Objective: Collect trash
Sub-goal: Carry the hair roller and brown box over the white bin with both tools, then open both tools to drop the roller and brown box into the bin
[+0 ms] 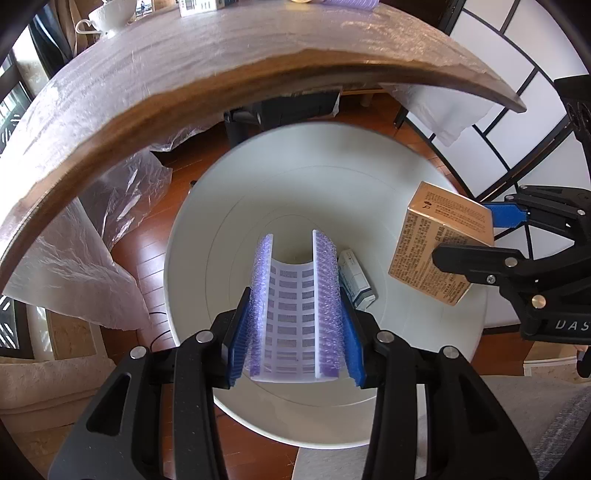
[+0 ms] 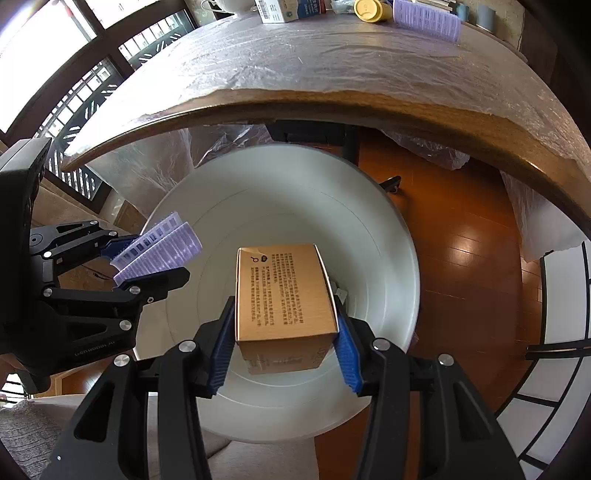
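Observation:
A white round bin (image 1: 229, 206) (image 2: 369, 206) stands on the wooden floor below the table edge. My left gripper (image 1: 295, 325) (image 2: 147, 264) is shut on a purple bristled hair roller (image 1: 295, 306) (image 2: 162, 247), held over the bin's mouth. My right gripper (image 2: 282, 332) (image 1: 491, 236) is shut on a tan cardboard box (image 2: 284, 291) (image 1: 439, 243) with printed text, also held over the bin, to the right of the roller. A small white and blue carton (image 1: 356, 278) lies at the bottom of the bin.
The wooden table (image 1: 184, 74) (image 2: 314, 70) covered in clear plastic film arches above. On it sit a white cup (image 1: 110, 16), a carton (image 2: 284, 9), a yellow lid (image 2: 369, 11) and another purple roller (image 2: 428, 20). Plastic sheeting (image 1: 122, 199) hangs at the left.

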